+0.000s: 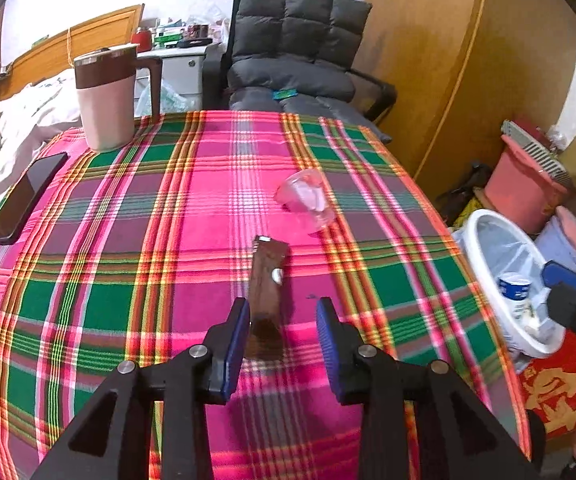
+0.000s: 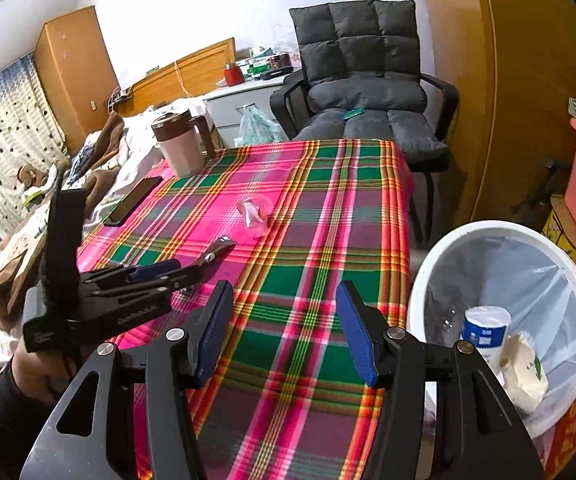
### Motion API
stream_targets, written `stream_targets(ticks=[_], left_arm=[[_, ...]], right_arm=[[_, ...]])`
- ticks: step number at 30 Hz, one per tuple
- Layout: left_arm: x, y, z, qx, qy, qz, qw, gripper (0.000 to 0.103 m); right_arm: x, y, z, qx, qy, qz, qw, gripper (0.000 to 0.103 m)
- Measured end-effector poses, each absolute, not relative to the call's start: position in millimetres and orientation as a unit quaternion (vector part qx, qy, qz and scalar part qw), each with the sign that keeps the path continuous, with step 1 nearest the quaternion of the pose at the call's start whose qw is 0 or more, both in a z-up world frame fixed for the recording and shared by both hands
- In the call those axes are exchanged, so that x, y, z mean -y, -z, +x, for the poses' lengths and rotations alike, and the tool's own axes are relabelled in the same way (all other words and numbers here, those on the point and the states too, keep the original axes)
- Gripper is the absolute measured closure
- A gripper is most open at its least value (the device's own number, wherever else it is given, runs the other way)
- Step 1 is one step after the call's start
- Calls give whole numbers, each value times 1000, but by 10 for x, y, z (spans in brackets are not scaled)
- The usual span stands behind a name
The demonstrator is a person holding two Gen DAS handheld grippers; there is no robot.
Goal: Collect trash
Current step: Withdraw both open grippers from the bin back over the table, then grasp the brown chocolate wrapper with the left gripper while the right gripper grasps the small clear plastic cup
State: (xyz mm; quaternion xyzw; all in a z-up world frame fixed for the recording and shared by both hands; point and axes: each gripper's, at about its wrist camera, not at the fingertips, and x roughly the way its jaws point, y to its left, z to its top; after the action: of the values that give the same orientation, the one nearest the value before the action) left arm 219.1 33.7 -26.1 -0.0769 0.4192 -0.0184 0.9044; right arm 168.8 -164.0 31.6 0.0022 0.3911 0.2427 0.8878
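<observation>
A brown snack wrapper (image 1: pixel 267 292) lies flat on the plaid tablecloth (image 1: pixel 128 240). My left gripper (image 1: pixel 282 320) is open and low over the wrapper's near end, which sits close to the left finger (image 1: pixel 235 344). A clear plastic cup (image 1: pixel 305 200) lies on its side just beyond. In the right wrist view my left gripper (image 2: pixel 168 270) reaches over the wrapper (image 2: pixel 220 250), with the cup (image 2: pixel 254 212) farther back. My right gripper (image 2: pixel 284 320) is open and empty above the table's right side, next to the white bin (image 2: pixel 487 232).
The bin holds a paper cup (image 2: pixel 483 332) and a carton (image 2: pixel 525 372). A pink jug (image 1: pixel 106 96) and a black phone (image 1: pixel 24 200) sit at the table's far left. A grey chair (image 1: pixel 295 48) stands behind the table. Pink buckets (image 1: pixel 523 192) stand at the right.
</observation>
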Motion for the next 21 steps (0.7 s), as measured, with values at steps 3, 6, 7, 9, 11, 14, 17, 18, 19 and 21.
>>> stream_targets(ticks=[3,6,7,9,11,14,17,18,19,21], left_arm=[[-331,343,2256,-430,15,-68,900,69],[-335,410,2270,-432,13,-62,900,80],[-344,412,2259,-428,14,-64,901,80],[-373,411,2251,-426,17,-73,902,80],[-425,400,2243,-422,14,-81,903,80],[-493,377,2234,-416,12,-92,905,80],[-565,353,2241,-410,11,-100,906,80],[-593,345,2243,-408,11,-103,907,80],[-612,339,2243,-406,11,-106,908,80],[-655,328,2239,-402,10,-111,909,80]], right_arm=[[1596,-308,1725,-394,-242,-3,886,47],[1548,-290,1775,-398,-242,-9,885,47],[1534,-285,1789,-399,-242,-10,884,47],[1504,-271,1823,-402,-242,-13,883,47],[1461,-255,1862,-405,-243,-17,881,47],[1397,-233,1910,-408,-246,-24,879,47],[1329,-217,1966,-411,-250,-30,876,47],[1301,-209,1986,-412,-252,-32,875,47],[1274,-200,2009,-414,-253,-34,874,47],[1234,-180,2050,-416,-256,-37,872,47]])
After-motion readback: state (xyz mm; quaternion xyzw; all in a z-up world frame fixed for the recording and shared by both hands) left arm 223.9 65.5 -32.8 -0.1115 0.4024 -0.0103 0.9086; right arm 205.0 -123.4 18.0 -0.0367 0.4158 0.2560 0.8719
